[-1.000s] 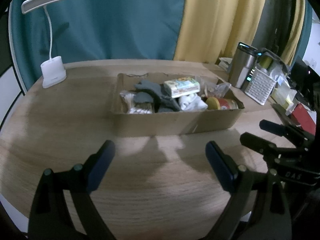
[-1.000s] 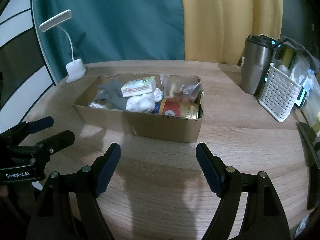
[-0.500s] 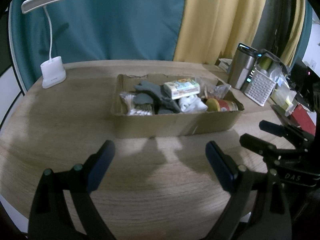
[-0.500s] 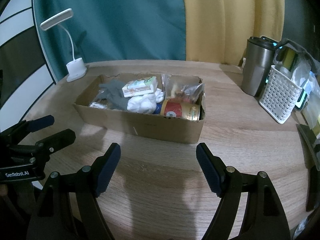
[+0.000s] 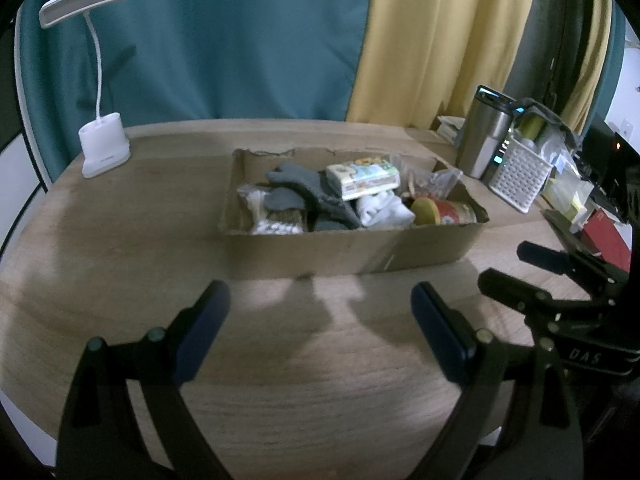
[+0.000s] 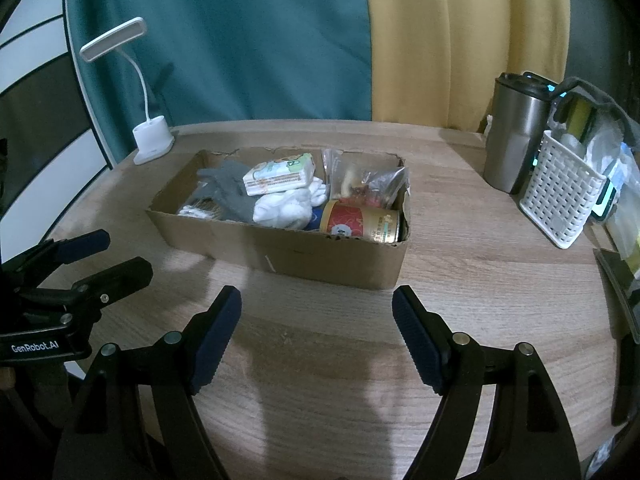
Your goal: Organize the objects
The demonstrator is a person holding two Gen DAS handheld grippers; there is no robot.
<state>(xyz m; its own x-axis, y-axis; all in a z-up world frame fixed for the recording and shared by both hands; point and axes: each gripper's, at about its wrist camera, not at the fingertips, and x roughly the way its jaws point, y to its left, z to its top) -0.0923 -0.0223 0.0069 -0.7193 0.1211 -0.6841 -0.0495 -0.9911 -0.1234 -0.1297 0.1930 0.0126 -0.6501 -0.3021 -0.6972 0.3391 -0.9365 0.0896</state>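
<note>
Left gripper (image 5: 320,312) and right gripper (image 6: 317,312): jaws wide apart on both, nothing between them. Both hang above bare worktop (image 6: 320,380) on the near side of the cardboard box (image 5: 352,252), clear of its front wall.

Each gripper shows in the other's view: the right one at the right edge of the left wrist view (image 5: 560,276), the left one at the left edge of the right wrist view (image 6: 76,264). The two are apart, with open wood between them.

Box sits mid-worktop, long side toward the grippers, top open, far rim torn and uneven. Contents packed close:
- grey glove (image 5: 304,188), toward the left half
- printed packet (image 5: 364,176), resting on top of the pile
- white cloth bundle (image 6: 286,208), centre
- red and gold can (image 6: 360,224), lying on its side against the right end wall
- clear plastic bag (image 6: 368,180), behind the can; contents not readable
- a pale item at the left end (image 5: 272,220), partly under the glove; cannot identify

Open room: wide bare wood left of the box, out to the white desk lamp (image 5: 104,148) near the far left edge. Right of the box, a bare strip, then a steel tumbler (image 6: 516,136) and a white lattice basket (image 6: 560,200) just beside it. Clutter past the basket is cut off by the frame edge and hard to make out. Curtain closes off the far edge of the worktop.
</note>
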